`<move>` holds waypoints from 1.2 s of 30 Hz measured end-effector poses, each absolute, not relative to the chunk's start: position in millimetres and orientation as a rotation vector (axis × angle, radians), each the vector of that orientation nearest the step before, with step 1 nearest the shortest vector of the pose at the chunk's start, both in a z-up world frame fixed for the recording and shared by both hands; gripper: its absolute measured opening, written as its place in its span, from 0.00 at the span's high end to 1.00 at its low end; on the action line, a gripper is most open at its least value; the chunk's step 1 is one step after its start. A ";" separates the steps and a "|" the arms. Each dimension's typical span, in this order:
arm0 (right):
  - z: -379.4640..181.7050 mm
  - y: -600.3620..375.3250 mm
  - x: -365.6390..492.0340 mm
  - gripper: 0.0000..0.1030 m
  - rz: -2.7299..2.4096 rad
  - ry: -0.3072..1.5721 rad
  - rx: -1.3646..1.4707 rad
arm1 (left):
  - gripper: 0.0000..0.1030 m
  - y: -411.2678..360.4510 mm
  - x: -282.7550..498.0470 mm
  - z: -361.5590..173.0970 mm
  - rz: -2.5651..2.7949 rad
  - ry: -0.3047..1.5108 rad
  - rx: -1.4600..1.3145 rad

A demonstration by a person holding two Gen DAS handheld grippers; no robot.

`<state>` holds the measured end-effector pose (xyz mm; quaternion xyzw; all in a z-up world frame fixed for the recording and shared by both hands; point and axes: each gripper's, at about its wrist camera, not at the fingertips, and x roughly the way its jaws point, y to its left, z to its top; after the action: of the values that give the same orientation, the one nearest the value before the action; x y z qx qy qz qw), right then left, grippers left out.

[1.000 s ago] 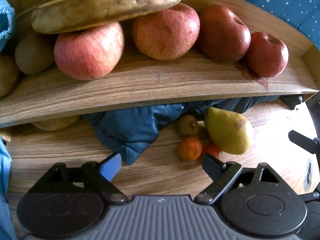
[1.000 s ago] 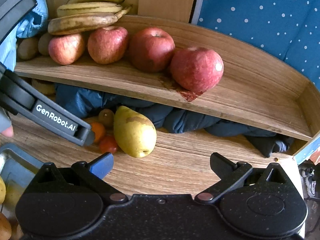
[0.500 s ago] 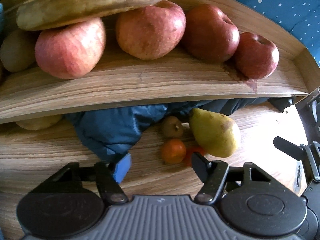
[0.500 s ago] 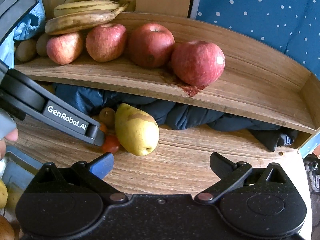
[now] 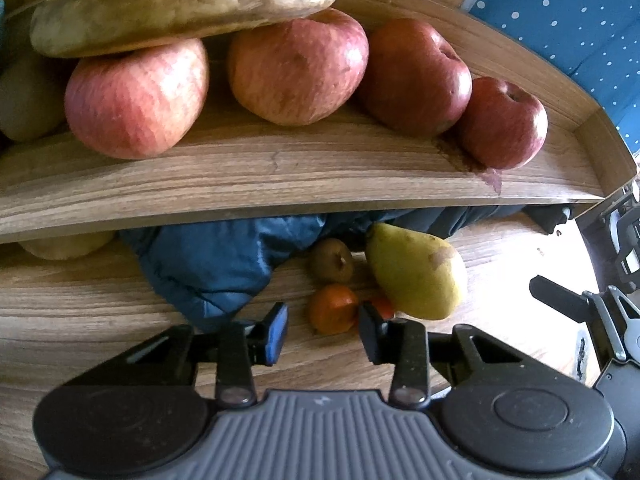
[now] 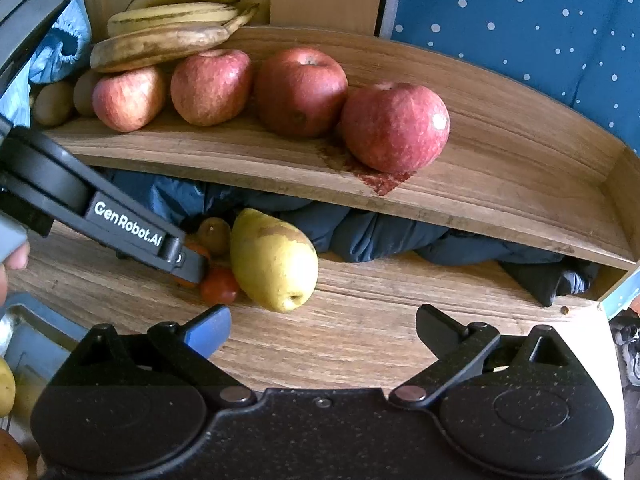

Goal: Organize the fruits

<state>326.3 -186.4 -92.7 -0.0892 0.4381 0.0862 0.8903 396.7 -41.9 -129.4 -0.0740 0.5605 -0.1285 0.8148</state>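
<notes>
A small orange mandarin (image 5: 333, 309) lies on the wooden table between the fingertips of my left gripper (image 5: 323, 334). The jaws are closing around it, and a narrow gap still shows beside the blue left pad (image 5: 277, 332). A yellow pear (image 5: 416, 272), a small brown fruit (image 5: 331, 260) and a red tomato (image 6: 219, 285) lie right beside it. In the right wrist view the left gripper's finger (image 6: 132, 232) covers most of the mandarin. My right gripper (image 6: 324, 328) hangs open over bare table in front of the pear (image 6: 272, 260), holding nothing.
A wooden shelf (image 6: 500, 184) above carries several red apples (image 6: 394, 126), bananas (image 6: 176, 20) and kiwis (image 6: 52, 102). Blue cloth (image 5: 216, 264) is bunched under the shelf. A metal tray (image 6: 36, 344) with fruit sits at the lower left. A dotted blue fabric (image 6: 540, 28) stands behind.
The left gripper's jaws have narrowed from wide open to just around the mandarin, and it has edged closer to it. The right gripper has stayed still and open.
</notes>
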 end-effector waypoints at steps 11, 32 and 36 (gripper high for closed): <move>-90.4 -183.0 332.7 0.10 0.214 0.889 -0.213 | 0.64 -32.5 399.1 -128.3 -0.278 1.189 -0.159; -96.5 -169.8 355.2 0.28 0.289 0.907 -0.197 | 0.71 -20.7 394.8 -124.2 -0.277 1.196 -0.177; -99.1 -166.5 358.8 0.29 0.305 0.904 -0.206 | 0.71 -24.4 399.1 -127.9 -0.278 1.201 -0.178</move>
<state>358.8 -166.5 -99.1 -0.0991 0.4344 0.1466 0.8832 399.1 -24.4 -127.9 -0.0834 0.5625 -0.1301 0.8122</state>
